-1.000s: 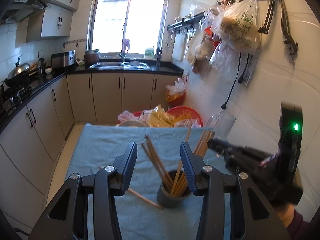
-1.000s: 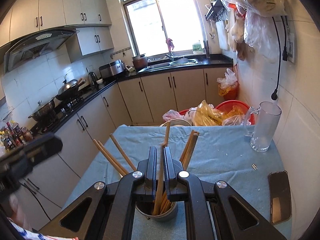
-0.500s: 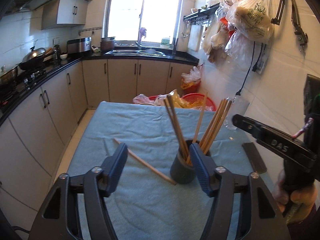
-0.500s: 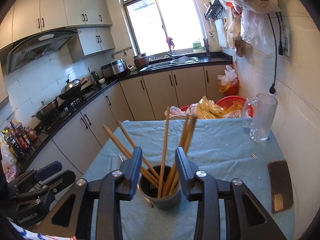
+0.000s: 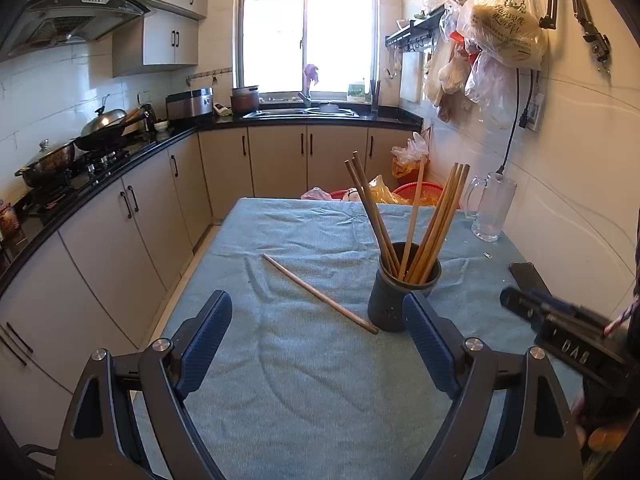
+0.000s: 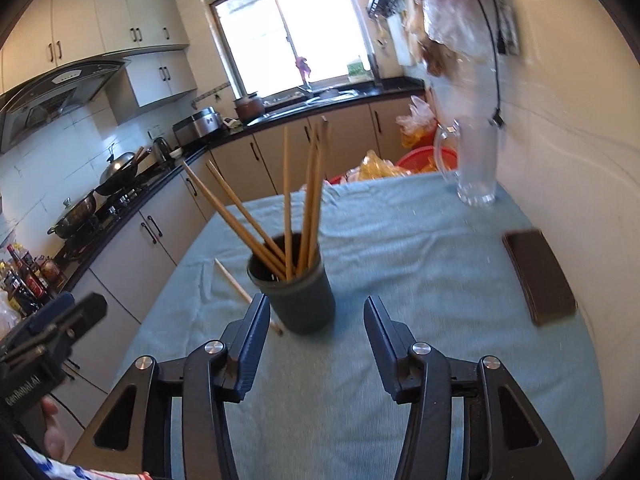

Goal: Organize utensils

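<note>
A dark cup (image 5: 401, 296) (image 6: 296, 284) full of several wooden chopsticks (image 5: 436, 220) (image 6: 312, 196) stands on the blue cloth-covered table (image 5: 312, 380) (image 6: 420, 264). One loose chopstick (image 5: 318, 293) (image 6: 232, 280) lies flat on the cloth left of the cup. My left gripper (image 5: 318, 320) hovers near the table's front, its jaws opening wide with nothing between them; the cup sits just beyond its right finger. My right gripper (image 6: 316, 316) is just short of the cup, jaws opening and empty. The right gripper (image 5: 560, 328) also shows in the left wrist view, and the left gripper (image 6: 44, 332) in the right wrist view.
A glass mug (image 5: 490, 210) (image 6: 476, 164) stands at the table's far right by the wall. A dark phone (image 6: 538, 276) (image 5: 528, 274) lies on the right side. Red baskets with bags (image 5: 416, 194) sit beyond the far edge. Kitchen cabinets and stove (image 5: 80, 152) run along the left.
My right gripper let go of the chopstick it held over the cup, opened and pulled back. My left gripper opened wider and drew back, so cup and loose chopstick lie farther ahead.
</note>
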`<state>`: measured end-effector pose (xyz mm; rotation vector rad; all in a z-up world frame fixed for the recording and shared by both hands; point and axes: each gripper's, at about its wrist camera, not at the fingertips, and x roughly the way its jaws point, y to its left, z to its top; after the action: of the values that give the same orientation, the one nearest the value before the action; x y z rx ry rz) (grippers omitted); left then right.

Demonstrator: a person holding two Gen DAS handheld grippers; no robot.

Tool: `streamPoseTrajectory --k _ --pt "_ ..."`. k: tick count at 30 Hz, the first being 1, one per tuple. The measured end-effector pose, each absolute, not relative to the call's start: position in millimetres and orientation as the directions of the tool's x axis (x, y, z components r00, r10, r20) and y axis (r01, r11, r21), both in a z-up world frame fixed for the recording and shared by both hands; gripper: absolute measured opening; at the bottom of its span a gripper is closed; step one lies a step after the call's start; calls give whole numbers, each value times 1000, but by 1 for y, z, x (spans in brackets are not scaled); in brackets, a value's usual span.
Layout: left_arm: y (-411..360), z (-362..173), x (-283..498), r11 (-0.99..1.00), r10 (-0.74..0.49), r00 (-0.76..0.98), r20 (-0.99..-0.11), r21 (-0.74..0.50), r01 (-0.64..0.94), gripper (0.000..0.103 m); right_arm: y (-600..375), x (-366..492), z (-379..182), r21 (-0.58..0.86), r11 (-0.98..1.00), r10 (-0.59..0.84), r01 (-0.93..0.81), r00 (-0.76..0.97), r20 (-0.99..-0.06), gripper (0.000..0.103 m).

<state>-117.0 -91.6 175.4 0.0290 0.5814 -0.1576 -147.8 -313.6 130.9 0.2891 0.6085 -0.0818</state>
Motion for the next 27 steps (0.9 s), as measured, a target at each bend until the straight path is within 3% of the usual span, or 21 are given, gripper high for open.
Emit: streamPoseTrajectory --k 4,7,16,27 --pt "-92 178 -138 993 -99 846 -524 6 120 91 -315 -169 121 259 945 -15 201 814 -580 53" --pt "-95 180 -158 996 -39 880 -473 49 71 100 -312 -185 118 249 938 -58 242 816 -575 55" --pt "-100 176 -200 996 1 923 -385 86 35 103 -295 -223 115 160 945 -151 285 816 -558 60" --pt "-112 162 -207 989 -31 894 -446 115 91 103 -279 -245 127 78 952 -221 295 843 -490 66"
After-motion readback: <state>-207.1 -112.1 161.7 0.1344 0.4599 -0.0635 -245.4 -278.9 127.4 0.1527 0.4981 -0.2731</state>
